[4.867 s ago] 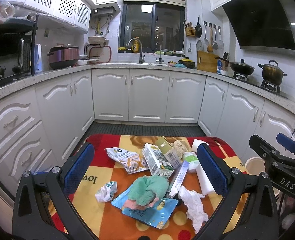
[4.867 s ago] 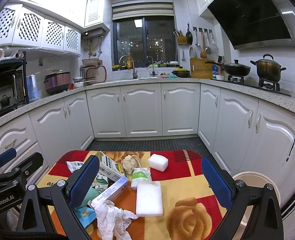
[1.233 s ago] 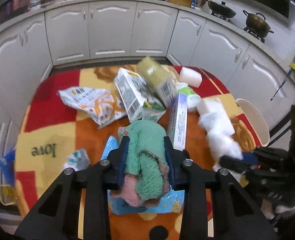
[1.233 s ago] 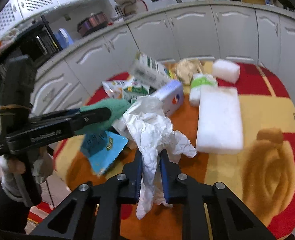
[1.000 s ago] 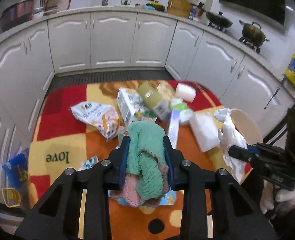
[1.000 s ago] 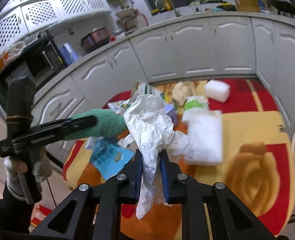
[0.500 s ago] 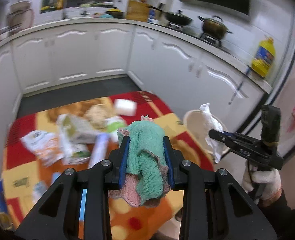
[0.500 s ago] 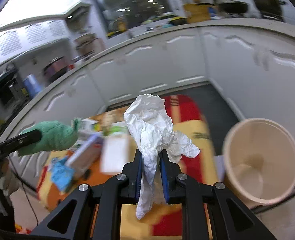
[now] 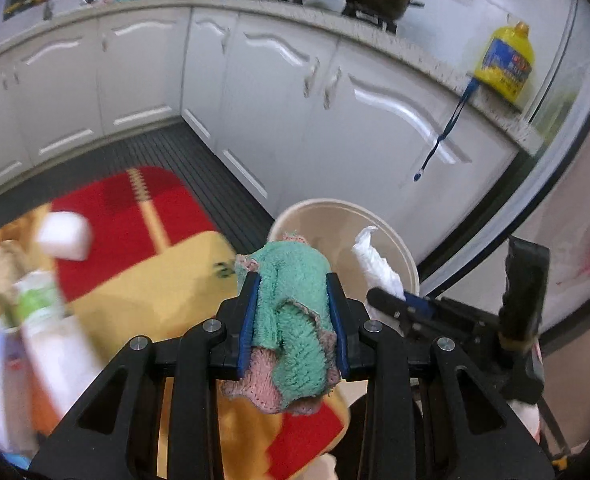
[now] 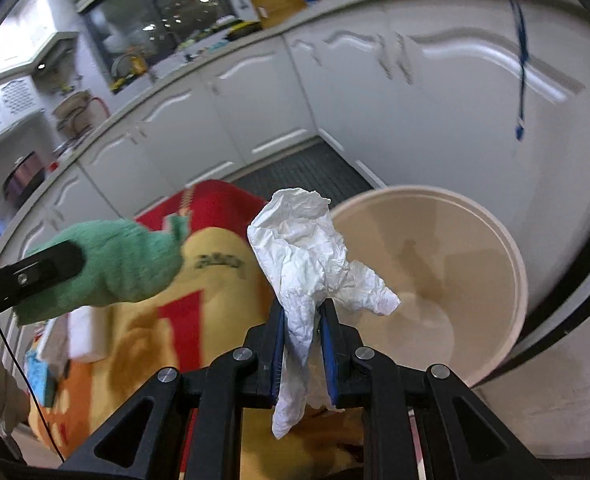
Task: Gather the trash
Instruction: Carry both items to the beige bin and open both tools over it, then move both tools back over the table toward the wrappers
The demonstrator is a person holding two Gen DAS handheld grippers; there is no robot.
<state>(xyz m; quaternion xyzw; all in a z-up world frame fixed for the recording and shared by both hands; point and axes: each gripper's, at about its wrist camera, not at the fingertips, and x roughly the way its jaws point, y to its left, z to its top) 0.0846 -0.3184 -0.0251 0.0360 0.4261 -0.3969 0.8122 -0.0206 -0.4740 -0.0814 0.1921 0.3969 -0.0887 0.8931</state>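
Both grippers are clamped on trash and held above the corner of the table beside the bin. Left gripper grips a bunched green and pink cloth between its 2 blue pads; the cloth bulges above the fingers and hangs below them. Right gripper pinches a crumpled white tissue, jaws nearly closed on it, the paper flaring above the pads and a strip dangling under them.

Largest in view are the white cabinets, which curve around a dark ribbed floor mat. The table, under a red, yellow and orange cloth, fills the lower left of the left wrist view, and its rounded corner ends just beside the cream bin. The bin stands in the narrow gap between that corner and the cabinet fronts, its mouth open with nothing over it. From the right wrist view the tissue sits against the bin's near rim, and the green cloth is just left of it, apart from it. A white sponge lies blurred on the red patch of the table.

A second ago both grippers were over the middle of the table among the packets; now the bin is right in front of them, and the grips are unchanged.
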